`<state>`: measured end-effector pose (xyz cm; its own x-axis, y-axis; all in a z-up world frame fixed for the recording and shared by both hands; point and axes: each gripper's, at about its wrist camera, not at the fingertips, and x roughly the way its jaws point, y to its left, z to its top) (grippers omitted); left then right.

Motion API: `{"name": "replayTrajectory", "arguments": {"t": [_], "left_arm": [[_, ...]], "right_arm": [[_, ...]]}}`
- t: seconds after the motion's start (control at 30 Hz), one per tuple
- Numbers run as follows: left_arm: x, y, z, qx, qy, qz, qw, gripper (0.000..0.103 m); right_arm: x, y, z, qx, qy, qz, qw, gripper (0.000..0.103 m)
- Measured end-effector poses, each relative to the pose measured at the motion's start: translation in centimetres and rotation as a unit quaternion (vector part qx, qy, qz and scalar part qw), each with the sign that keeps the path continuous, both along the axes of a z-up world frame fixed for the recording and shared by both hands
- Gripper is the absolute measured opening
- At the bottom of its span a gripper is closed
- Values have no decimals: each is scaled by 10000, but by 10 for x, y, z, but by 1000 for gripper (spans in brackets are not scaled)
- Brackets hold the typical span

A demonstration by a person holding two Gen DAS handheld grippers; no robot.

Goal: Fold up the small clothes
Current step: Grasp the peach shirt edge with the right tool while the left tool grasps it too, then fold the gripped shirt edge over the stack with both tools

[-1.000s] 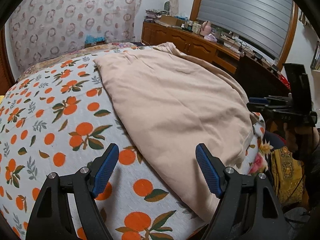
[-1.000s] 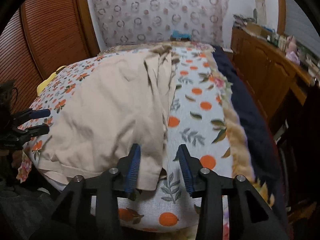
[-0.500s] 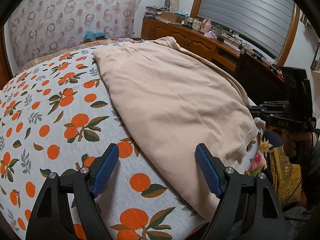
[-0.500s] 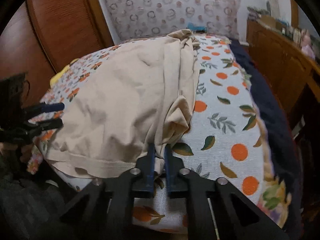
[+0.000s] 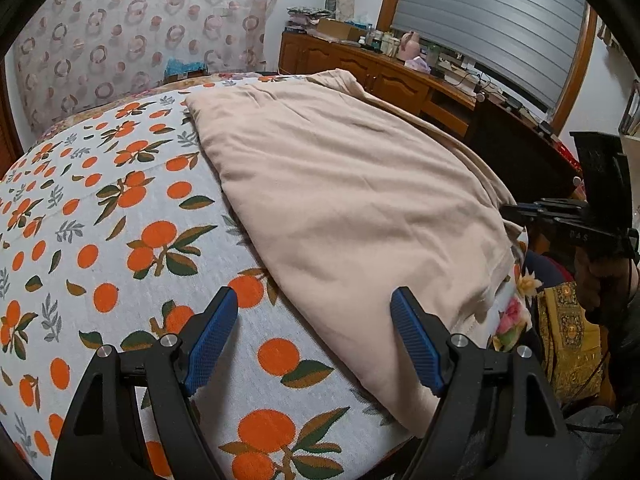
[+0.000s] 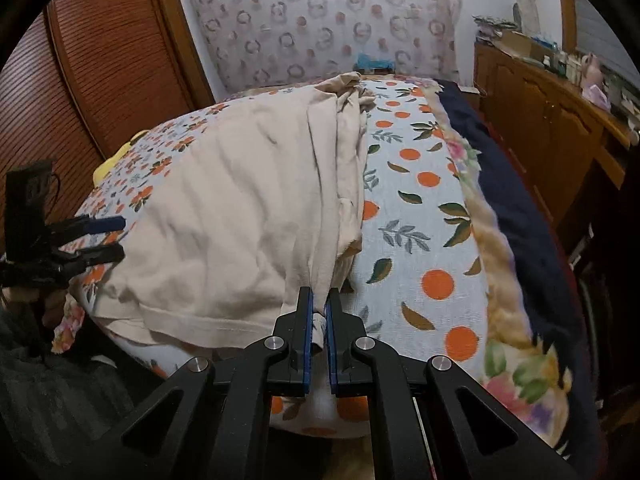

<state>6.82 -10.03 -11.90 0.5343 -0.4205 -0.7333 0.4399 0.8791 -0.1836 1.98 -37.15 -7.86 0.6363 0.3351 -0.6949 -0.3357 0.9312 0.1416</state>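
A beige garment (image 5: 344,200) lies spread on the orange-patterned bed cover (image 5: 120,216). My left gripper (image 5: 314,328) is open, hovering over the cover with its right pad above the garment's near left edge. My right gripper (image 6: 318,312) is shut on the garment's (image 6: 240,216) near right corner, where the side is bunched into folds. In the left wrist view the right gripper (image 5: 560,220) shows at the right edge, pinching the cloth. In the right wrist view the left gripper (image 6: 88,240) shows open at the left.
A patterned headboard cushion (image 6: 320,20) stands at the far end of the bed. A wooden cabinet (image 5: 380,76) with clutter runs along the right. A dark blue blanket (image 6: 500,168) lines the bed's right side. A wooden louvred door (image 6: 100,80) is at the left.
My right gripper closed on the garment's near right corner and lifted it a little, bunching the side. My left gripper stayed open and edged closer over the cover.
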Motion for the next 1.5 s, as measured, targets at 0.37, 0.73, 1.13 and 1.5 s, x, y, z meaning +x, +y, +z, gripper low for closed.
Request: {"name": "replayTrajectory", "arguments": {"t": [0.37, 0.73, 1.13, 1.5], "left_arm": [[-8, -2, -6, 31, 116, -66, 9999, 80], [-18, -7, -5, -69, 121, -340, 9993, 50], [-16, 5, 46, -847, -292, -636, 9939, 7], [79, 26, 100, -976, -857, -171, 9914, 7]], "right_arm": [[2, 8, 2, -51, -32, 26, 10000, 6], [3, 8, 3, -6, -44, 61, 10000, 6], [-6, 11, 47, 455, -786, 347, 9953, 6], [57, 19, 89, 568, -1432, 456, 9870, 6]]}}
